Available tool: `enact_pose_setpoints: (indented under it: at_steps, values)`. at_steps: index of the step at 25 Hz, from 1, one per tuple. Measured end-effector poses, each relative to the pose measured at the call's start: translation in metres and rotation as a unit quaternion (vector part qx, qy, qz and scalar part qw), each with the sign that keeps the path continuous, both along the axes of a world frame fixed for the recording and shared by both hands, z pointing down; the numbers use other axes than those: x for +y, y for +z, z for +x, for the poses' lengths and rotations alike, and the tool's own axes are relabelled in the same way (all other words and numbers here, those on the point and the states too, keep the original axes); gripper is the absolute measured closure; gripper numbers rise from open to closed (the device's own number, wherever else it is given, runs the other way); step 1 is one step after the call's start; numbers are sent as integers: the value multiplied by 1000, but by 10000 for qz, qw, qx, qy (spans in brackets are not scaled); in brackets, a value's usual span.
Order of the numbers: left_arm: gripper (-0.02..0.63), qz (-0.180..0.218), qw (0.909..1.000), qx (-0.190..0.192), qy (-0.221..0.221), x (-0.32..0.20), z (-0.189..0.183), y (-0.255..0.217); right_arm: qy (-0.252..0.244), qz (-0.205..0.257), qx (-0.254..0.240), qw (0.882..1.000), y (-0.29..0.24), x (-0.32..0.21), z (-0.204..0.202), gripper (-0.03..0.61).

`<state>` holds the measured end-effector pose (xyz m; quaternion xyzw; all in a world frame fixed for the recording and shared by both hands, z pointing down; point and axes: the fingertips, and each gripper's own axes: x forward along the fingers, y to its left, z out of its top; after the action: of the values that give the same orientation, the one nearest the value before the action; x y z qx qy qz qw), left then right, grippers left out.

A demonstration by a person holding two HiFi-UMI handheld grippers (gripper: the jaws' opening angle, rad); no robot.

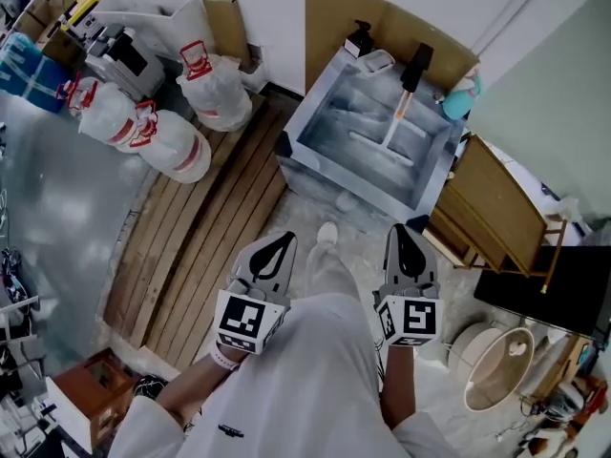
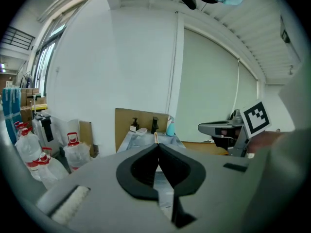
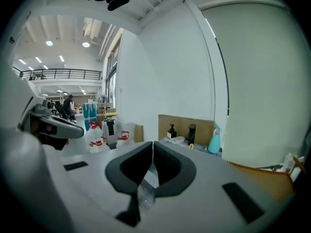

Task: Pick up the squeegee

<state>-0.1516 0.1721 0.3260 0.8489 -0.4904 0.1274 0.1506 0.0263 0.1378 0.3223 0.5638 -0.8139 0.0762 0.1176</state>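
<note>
The squeegee (image 1: 393, 127) lies inside a steel sink (image 1: 315, 156) at the top centre of the head view, its pale handle pointing toward the black faucet (image 1: 417, 66) and its white blade across the basin. In the left gripper view only the handle's tip (image 2: 156, 137) shows above the sink. Both grippers are held close to the person's body, well short of the sink. My left gripper (image 1: 289, 239) (image 2: 158, 147) has its jaws pressed together with nothing between them. My right gripper (image 1: 399, 229) (image 3: 152, 143) is likewise shut and empty.
Several clear water jugs with red caps (image 1: 158, 136) stand at the left beside wooden floor planks (image 1: 205, 227). A teal spray bottle (image 1: 460, 98) and a soap dispenser (image 1: 360, 38) sit on the sink's rim. A wooden cabinet (image 1: 496, 213) and a white bucket (image 1: 496, 365) stand at the right.
</note>
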Motion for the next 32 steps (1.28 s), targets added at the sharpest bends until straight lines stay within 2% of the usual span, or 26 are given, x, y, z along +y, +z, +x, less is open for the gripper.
enact_pose_setpoints:
  at_steps: [6, 12, 18, 23, 32]
  values:
    - [607, 142, 9999, -53, -83, -96, 39, -14, -160, 133, -76, 9998, -12, -94, 33, 572]
    - [609, 323, 9993, -175, -90, -150, 71, -19, -305, 68, -229, 9992, 5, -143, 51, 571]
    - [609, 243, 9993, -264, -141, -168, 80, -18, -300, 49, -409, 9987, 6, -166, 60, 571]
    - [608, -16, 9999, -122, -106, -180, 83, -4, -112, 107, -375, 9992, 5, -175, 70, 571]
    - [608, -20, 9999, -107, 11, -205, 91, -1, 229, -72, -319, 9992, 16, -190, 89, 572]
